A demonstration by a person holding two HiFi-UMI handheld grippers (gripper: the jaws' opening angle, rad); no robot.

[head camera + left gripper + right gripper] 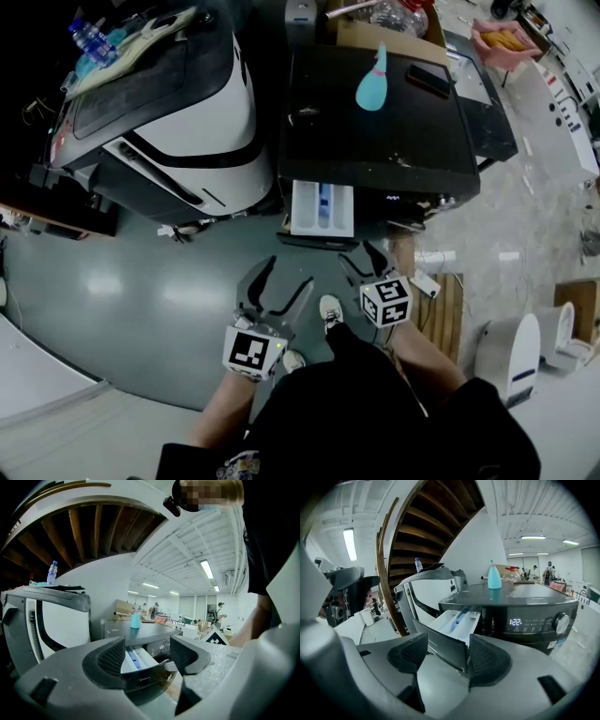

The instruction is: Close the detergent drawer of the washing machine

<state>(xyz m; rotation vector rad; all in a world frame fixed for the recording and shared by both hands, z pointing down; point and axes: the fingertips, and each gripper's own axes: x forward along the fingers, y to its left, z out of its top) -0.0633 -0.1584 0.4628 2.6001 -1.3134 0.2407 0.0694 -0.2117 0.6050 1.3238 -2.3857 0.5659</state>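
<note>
The black washing machine point(375, 122) stands ahead with its white detergent drawer point(322, 208) pulled out toward me. My left gripper point(289, 274) is open, below and slightly left of the drawer, apart from it. My right gripper point(364, 255) is also open, just below the drawer's right front corner. In the left gripper view the drawer point(136, 660) shows some way off between the open jaws of the left gripper point(147, 656). In the right gripper view the drawer's dark front panel point(443, 646) sits close between the open jaws of the right gripper point(443, 657); whether it touches them I cannot tell.
A teal spray bottle point(373, 82) and a dark phone point(429, 80) lie on the machine's top. A large white-and-black appliance point(178, 103) stands to the left. A wooden pallet point(442, 309) and a white device point(511, 354) are at the right. My shoe point(330, 312) rests on the grey floor.
</note>
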